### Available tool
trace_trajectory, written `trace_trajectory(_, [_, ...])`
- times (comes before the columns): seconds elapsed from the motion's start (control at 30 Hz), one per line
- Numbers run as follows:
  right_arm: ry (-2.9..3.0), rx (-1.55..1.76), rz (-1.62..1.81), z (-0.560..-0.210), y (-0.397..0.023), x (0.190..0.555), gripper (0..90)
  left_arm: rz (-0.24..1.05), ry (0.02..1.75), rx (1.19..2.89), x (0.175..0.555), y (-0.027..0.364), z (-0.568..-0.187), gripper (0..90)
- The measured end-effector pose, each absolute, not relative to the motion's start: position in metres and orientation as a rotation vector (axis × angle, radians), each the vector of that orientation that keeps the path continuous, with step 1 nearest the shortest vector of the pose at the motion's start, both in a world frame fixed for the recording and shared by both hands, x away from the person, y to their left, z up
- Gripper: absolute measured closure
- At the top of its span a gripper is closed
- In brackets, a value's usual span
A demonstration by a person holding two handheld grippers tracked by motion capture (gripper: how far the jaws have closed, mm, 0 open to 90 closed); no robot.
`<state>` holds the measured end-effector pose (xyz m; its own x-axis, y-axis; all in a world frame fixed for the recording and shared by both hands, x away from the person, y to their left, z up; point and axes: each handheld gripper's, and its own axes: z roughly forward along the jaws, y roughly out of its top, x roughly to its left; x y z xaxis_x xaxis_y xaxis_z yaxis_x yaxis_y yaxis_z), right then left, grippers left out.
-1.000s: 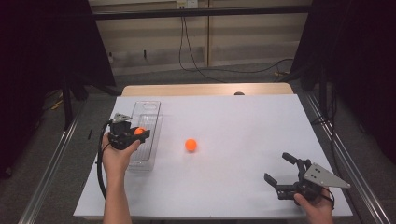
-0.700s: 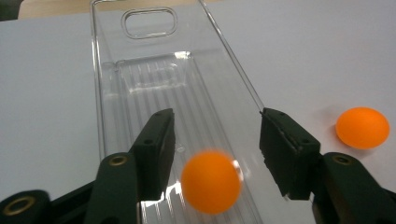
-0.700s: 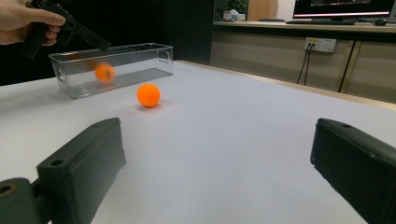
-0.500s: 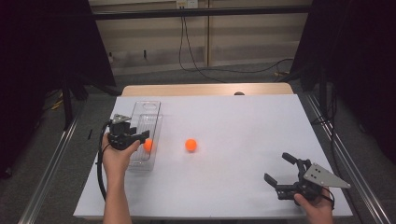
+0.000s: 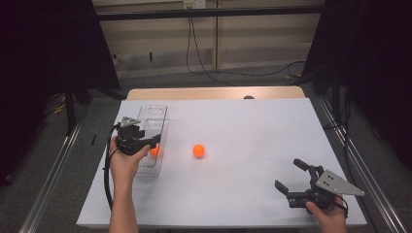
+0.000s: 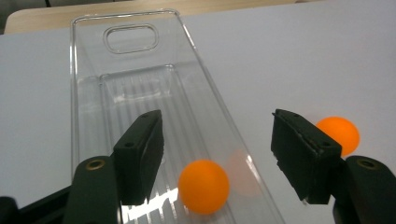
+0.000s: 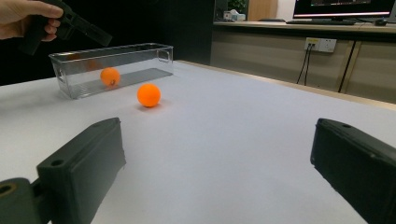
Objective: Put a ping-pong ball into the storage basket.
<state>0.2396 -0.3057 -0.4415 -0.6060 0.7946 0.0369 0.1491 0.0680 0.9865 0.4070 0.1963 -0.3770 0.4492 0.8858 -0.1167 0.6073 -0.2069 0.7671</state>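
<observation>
- At the left of the high view, a bare forearm rises from the bottom edge and its hand holds the left claw [image 5: 154,141] over the near end of the clear, long plastic bin [image 5: 156,112], jaws pointing toward frame right.
- That claw's jaws have just been opening and stand apart, clamped on nothing; in the left gripper view the small orange ball in the bin [image 6: 203,186] lies on the ribbed floor below and between them, touching neither jaw.
- The bin lies lengthwise near the left edge of the white bench [image 5: 252,126], its far end with the oval handle slot at upper left of the left gripper view.
- Just right of the bin's wall, a second orange ball [image 5: 198,150] sits alone on the bench, left of frame centre.
- From that ball rightward the bench lies bare up to the lower right corner.
- At lower right, a hand at the bottom edge holds the right claw [image 5: 291,176] low near the bench's near edge; its jaws are wide apart and grip nothing, pointing toward frame left.
</observation>
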Motion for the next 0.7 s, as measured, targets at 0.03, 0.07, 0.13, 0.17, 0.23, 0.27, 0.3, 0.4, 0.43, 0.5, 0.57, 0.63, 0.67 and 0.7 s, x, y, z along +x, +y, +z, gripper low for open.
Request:
trace_trajectory(0.03, [1.821,0.938,1.576,-0.442,-0.306,0.240,2.5,0.451,1.252,1.923,0.407,0.195,-0.376,33.4])
trace_trajectory(0.07, [1.821,0.938,1.579,-0.441,-0.306,0.239,2.5,0.449,1.247,1.925,0.407,0.193,-0.375,32.4])
trace_trajectory(0.13, [1.821,0.938,1.579,-0.441,-0.306,0.239,2.5,0.447,1.237,1.926,0.406,0.191,-0.373,32.1])
trace_trajectory(0.17, [1.821,0.935,1.577,-0.441,-0.306,0.240,2.4,0.448,1.233,1.928,0.406,0.189,-0.373,31.6])
trace_trajectory(0.23, [1.821,0.935,1.577,-0.442,-0.306,0.240,2.5,0.442,1.229,1.932,0.406,0.186,-0.371,29.5])
trace_trajectory(0.27, [1.821,0.935,1.577,-0.441,-0.306,0.240,2.5,0.439,1.229,1.922,0.406,0.185,-0.371,28.7])
trace_trajectory(0.3, [1.820,0.936,1.579,-0.441,-0.306,0.240,2.4,0.430,1.221,1.927,0.406,0.184,-0.371,28.2])
trace_trajectory(0.4, [1.822,0.936,1.577,-0.442,-0.306,0.240,2.5,0.423,1.214,1.937,0.406,0.181,-0.370,26.1])
trace_trajectory(0.43, [1.822,0.938,1.575,-0.442,-0.305,0.240,2.4,0.418,1.216,1.931,0.406,0.180,-0.370,25.0])
trace_trajectory(0.5, [1.822,0.936,1.574,-0.442,-0.305,0.240,2.5,0.416,1.212,1.927,0.406,0.178,-0.370,24.8])
trace_trajectory(0.57, [1.822,0.935,1.574,-0.442,-0.305,0.240,2.5,0.412,1.208,1.929,0.405,0.176,-0.369,24.1])
trace_trajectory(0.63, [1.826,0.935,1.573,-0.442,-0.306,0.240,2.5,0.404,1.196,1.940,0.405,0.176,-0.368,23.4])
trace_trajectory(0.67, [1.826,0.936,1.574,-0.442,-0.305,0.240,2.5,0.399,1.196,1.935,0.405,0.175,-0.368,22.4])
trace_trajectory(0.7, [1.823,0.936,1.573,-0.442,-0.305,0.240,2.5,0.396,1.197,1.932,0.405,0.175,-0.368,21.0])
